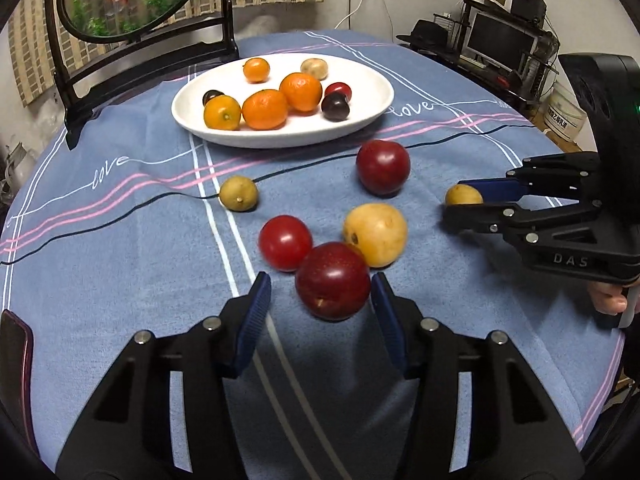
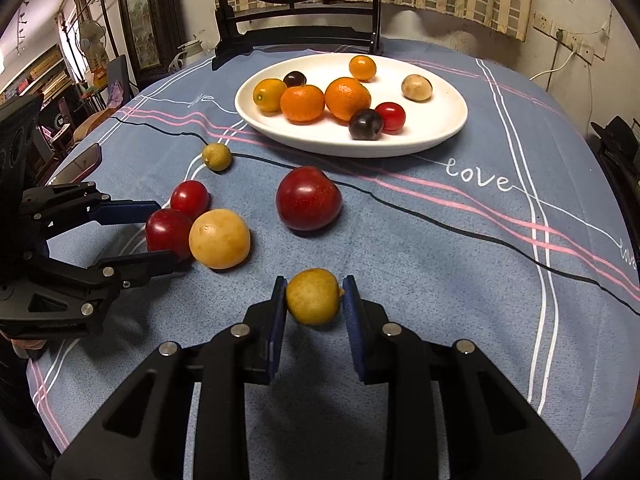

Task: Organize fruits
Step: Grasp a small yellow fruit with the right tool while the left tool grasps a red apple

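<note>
Pinching a small yellow-brown fruit (image 2: pixel 313 296), roundish and dull-skinned, the right tongs (image 2: pixel 314 300) press both blue pads to its sides; its tiny stem nub points toward the right pad. Left tongs (image 1: pixel 320 292) stand spread around a glossy dark-red plum (image 1: pixel 333 280), its stem dimple facing the camera; whether the pads touch it I cannot tell. Just beyond lie a yellow fruit (image 1: pixel 375 234) and a red tomato (image 1: pixel 285 242). A blue striped cloth (image 1: pixel 120 240) covers the counter; a white plate (image 1: pixel 280 136) of oranges sits behind, in a cluttered room.
</note>
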Tool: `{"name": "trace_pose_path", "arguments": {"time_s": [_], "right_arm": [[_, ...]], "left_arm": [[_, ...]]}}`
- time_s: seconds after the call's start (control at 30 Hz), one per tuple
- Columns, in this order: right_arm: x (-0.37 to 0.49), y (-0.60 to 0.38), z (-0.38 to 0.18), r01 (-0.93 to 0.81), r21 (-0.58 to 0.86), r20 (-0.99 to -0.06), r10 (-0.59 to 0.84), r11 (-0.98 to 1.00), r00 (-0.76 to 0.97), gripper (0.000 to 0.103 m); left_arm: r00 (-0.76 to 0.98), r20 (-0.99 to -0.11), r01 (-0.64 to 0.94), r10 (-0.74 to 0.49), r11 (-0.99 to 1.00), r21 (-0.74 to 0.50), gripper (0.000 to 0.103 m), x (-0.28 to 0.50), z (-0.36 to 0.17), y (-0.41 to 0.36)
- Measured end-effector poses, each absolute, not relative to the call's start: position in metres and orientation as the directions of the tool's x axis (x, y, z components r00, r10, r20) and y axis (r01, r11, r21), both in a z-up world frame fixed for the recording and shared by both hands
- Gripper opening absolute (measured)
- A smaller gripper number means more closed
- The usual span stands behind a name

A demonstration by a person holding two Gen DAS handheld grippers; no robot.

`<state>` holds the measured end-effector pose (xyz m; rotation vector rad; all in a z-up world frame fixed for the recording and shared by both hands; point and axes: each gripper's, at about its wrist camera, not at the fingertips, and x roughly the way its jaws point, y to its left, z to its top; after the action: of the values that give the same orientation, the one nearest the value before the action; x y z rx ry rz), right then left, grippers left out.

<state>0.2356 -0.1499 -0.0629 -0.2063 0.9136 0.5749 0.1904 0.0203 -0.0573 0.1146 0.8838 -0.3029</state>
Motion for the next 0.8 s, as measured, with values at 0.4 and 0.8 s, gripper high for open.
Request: {"name": "trace_pose_path", "arguments": {"time_s": [0.4,0.8], "right_arm": [[0.237,-0.151,-0.065,-0.535,0.049,-0.792,0.359,0.843,0.494,0.028],[0.242,-0.159,-0.04,-0.516,0.132,-0.693,0.45,0.847,0.562,0.028]], "left_arm": [[0.581,-0.785,0.327,-0.213,0.945,-0.014,0.04,0.193,-0.062,0.011],[0.663,-0.687,0.289,-0.296,0.948,-0.13,0.039,0.188,-0.028,0.036]]}}
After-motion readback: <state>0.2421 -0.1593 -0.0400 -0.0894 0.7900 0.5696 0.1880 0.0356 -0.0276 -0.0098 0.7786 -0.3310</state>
